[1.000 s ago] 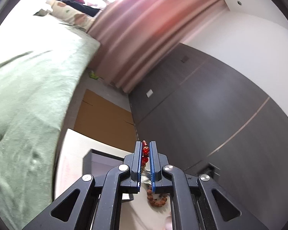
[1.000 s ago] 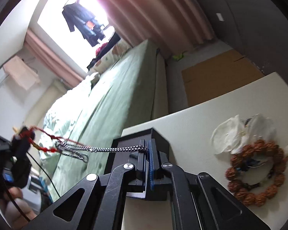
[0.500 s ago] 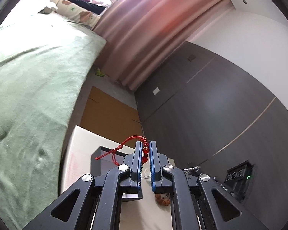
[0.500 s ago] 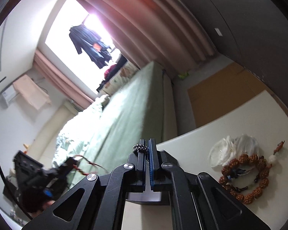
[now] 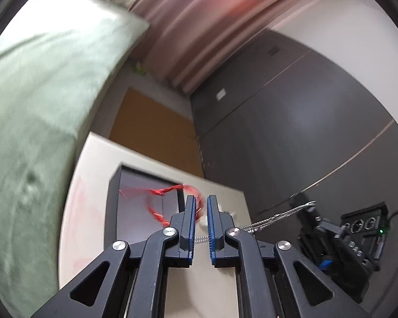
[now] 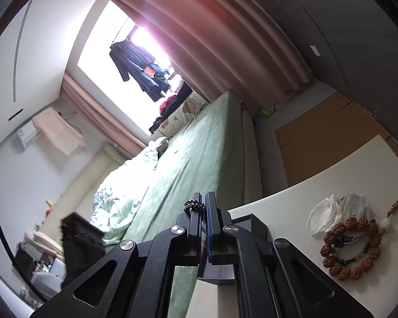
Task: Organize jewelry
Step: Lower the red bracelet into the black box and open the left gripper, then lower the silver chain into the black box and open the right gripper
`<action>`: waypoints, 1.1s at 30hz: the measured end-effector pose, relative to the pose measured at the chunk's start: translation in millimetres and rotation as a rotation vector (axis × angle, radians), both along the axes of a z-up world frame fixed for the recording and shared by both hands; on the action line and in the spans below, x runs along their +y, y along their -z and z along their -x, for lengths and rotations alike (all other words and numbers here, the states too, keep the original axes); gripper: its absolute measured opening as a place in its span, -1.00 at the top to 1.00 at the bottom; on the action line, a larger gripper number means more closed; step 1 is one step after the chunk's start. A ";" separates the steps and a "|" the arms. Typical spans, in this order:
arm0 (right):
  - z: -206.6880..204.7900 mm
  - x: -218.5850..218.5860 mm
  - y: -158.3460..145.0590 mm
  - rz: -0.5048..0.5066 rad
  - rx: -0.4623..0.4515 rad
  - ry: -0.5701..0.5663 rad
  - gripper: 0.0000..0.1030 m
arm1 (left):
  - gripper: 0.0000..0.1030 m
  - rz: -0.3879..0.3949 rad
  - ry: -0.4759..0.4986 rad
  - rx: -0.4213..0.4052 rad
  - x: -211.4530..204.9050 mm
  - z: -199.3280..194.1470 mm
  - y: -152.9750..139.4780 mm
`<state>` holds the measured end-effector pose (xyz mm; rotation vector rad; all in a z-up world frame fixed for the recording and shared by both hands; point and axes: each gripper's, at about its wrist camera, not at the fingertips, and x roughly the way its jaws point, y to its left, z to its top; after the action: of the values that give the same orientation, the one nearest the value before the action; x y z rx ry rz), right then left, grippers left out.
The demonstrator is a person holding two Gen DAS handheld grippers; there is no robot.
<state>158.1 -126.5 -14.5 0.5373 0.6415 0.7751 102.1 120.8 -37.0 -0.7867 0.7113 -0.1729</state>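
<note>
The left tool (image 5: 200,206) has just been opening its jaws, a narrow gap between them, and the red cord bracelet (image 5: 167,201) hangs just ahead over the dark jewelry box (image 5: 143,206) on the bench (image 5: 93,185). The right tool (image 6: 203,204) is clamped tight on the silver chain (image 6: 195,205), whose far end crosses behind the left tool's fingers.
</note>
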 end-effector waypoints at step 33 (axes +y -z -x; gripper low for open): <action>-10.4 73.0 46.0 0.191 0.095 -0.120 0.90 | -0.46 0.028 -0.182 -0.003 48.7 18.4 -7.3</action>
<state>168.5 -53.5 -60.5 0.3645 0.8325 0.7941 83.6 169.6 -29.7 -0.8736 0.6323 -0.0198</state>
